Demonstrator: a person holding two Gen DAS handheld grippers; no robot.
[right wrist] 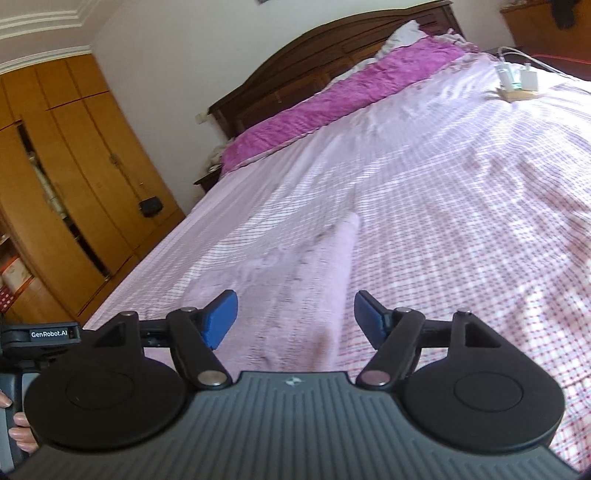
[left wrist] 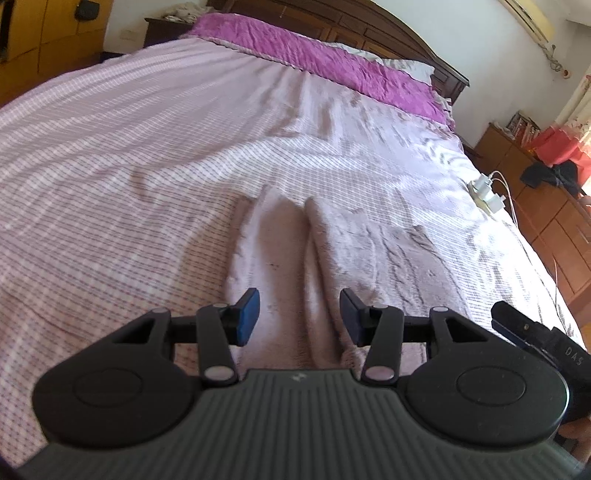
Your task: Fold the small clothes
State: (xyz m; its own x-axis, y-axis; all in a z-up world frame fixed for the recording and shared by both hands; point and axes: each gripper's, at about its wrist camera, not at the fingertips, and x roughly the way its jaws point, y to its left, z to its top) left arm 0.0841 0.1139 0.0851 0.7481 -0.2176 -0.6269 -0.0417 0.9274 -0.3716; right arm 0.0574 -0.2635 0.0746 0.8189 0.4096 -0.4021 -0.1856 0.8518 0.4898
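Tools, left (left wrist: 299, 314) "GenRobot.AI", right (right wrist: 295, 319) "DAS", gape empty above pale garment (left wrist: 280, 251).

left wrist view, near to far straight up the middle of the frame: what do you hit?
left gripper, jaws open with nothing pinched → pale pink garment lying on the bed → checked bedspread → magenta blanket → dark wooden headboard

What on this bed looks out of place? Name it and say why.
A power strip with white chargers plugged in lies on the bedspread near its edge, cables trailing off the side: odd beside laundry. The pale garment lies rumpled, with a crease down its middle.
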